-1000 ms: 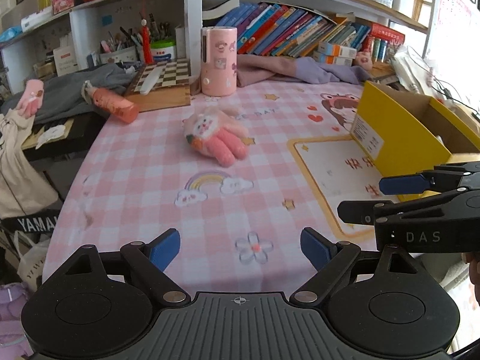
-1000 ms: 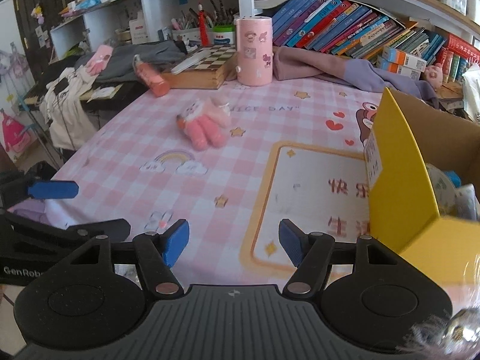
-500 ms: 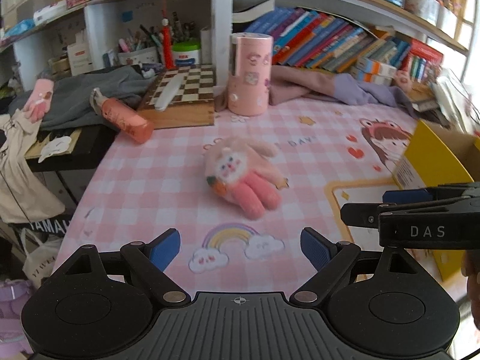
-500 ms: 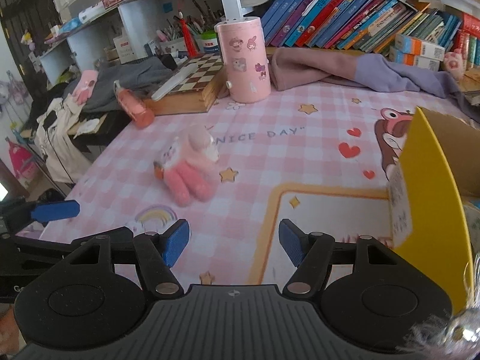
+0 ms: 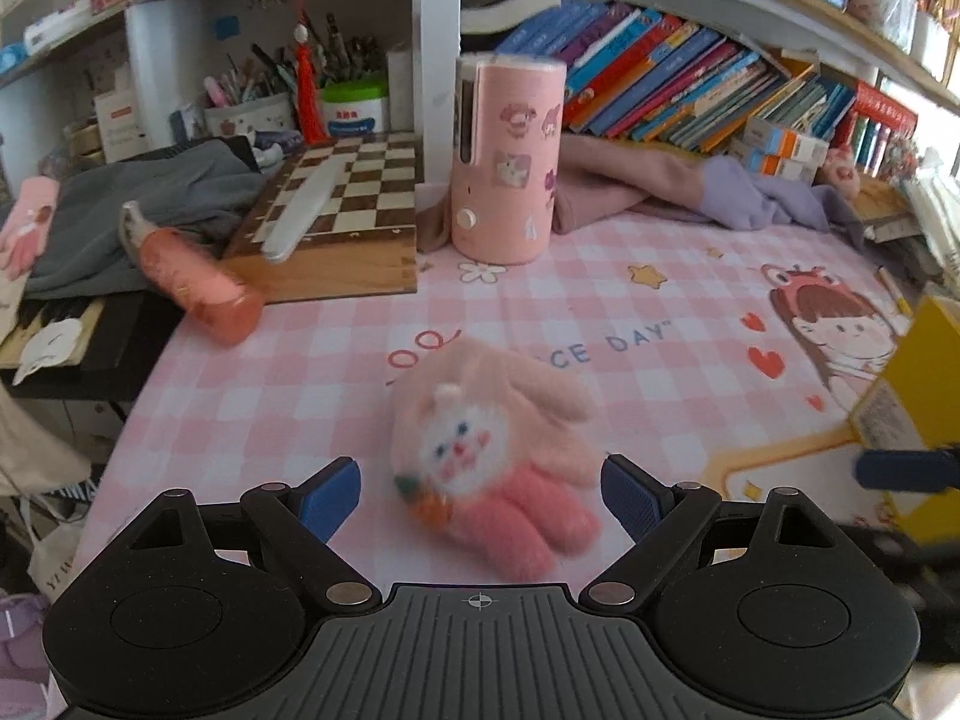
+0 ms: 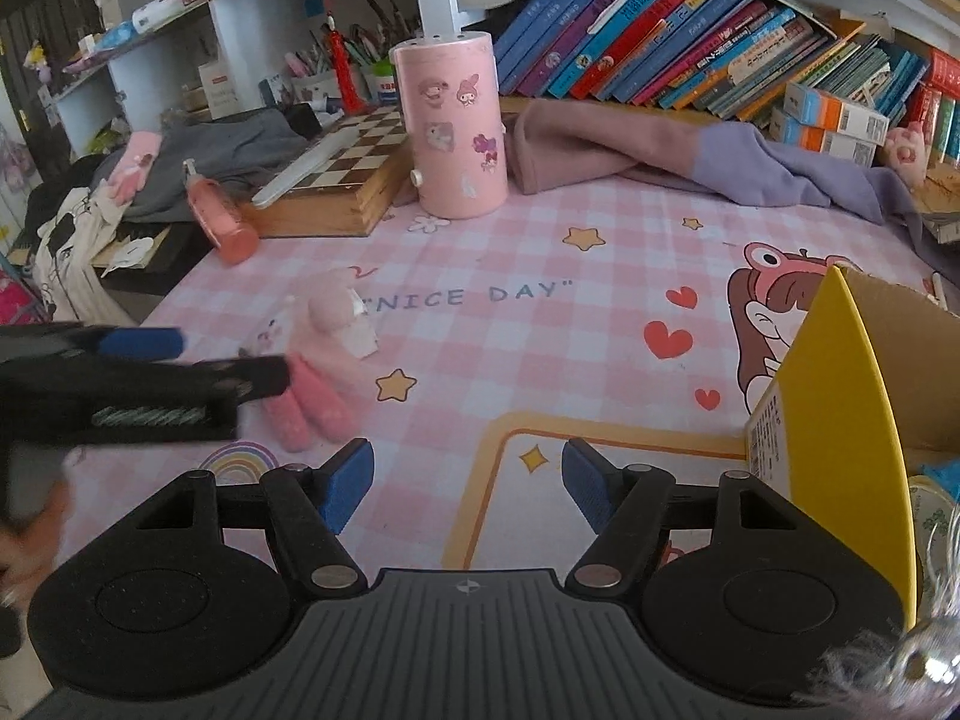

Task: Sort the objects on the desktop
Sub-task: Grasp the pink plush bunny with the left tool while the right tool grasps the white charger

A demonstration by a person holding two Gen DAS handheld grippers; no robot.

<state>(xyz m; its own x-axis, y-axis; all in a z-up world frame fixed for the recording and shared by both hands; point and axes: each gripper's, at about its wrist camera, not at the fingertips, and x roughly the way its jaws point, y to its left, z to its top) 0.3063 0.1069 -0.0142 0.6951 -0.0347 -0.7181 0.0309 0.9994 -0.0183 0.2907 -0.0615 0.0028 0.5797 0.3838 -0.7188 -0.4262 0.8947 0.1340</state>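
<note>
The left gripper (image 5: 480, 495) has its fingers spread wide, and the pink glove (image 5: 489, 468) lies on the bench (image 5: 600, 324) between the fingertips, untouched. The right gripper (image 6: 468, 489) fingers have just been opening, with nothing between them. The yellow box (image 6: 840, 408) stands right of its right finger.

My left gripper (image 5: 480, 492) is pitched down toward the table, jaws spread wide, nothing clamped between the blue pads (image 5: 333, 495). My right gripper (image 6: 468, 483) is angled down too, jaws have just been opening, gap between them empty. My left hand (image 6: 24, 534) shows blurred at the right wrist view's left edge, wrapped on its handle.
</note>
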